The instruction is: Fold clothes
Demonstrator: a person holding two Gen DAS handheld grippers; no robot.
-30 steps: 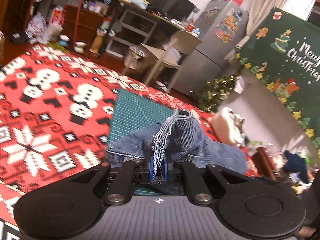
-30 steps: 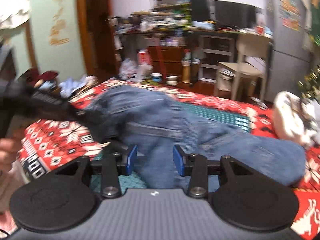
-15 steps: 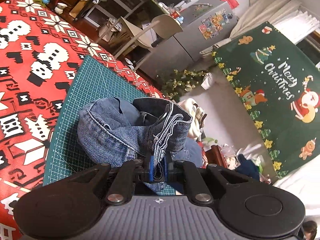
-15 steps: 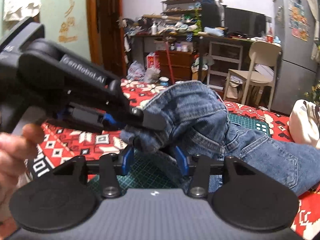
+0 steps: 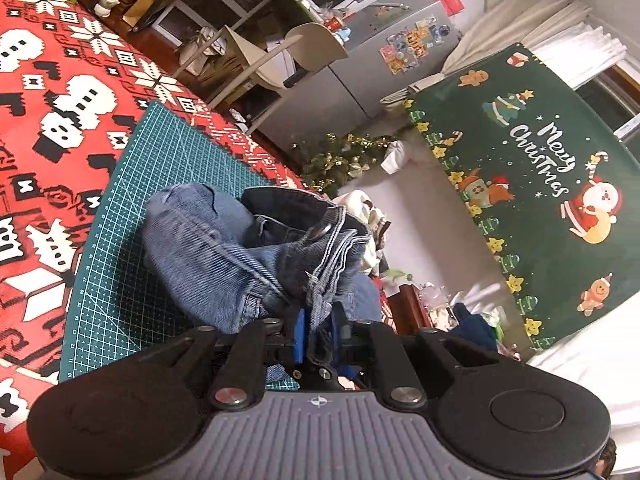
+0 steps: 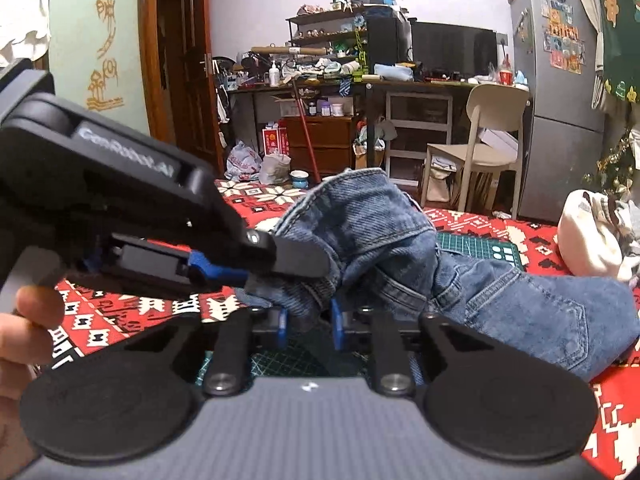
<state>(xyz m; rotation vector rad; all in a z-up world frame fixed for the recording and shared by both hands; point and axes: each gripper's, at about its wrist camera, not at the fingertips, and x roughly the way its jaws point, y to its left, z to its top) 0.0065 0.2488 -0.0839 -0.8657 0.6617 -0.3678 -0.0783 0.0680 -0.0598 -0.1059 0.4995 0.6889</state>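
The left gripper [image 5: 316, 334] is pinching the jeans [image 5: 224, 264] between nearly closed fingers. The right gripper [image 6: 308, 322] is clamping another denim fold, fingers slightly parted. The jeans are bunching over the mat [image 5: 132, 280].

A cluttered room under indoor light. A grey fridge [image 6: 560, 92] covered in stickers stands by a beige chair [image 6: 476, 140]. A dark desk [image 6: 360, 84] piled with items runs along the white wall, shelves [image 6: 320, 28] above it and a monitor [image 6: 452, 52] beside. A wooden door [image 6: 176, 60] is at left. A green Christmas banner [image 5: 532, 196] hangs near white curtains [image 5: 560, 32].
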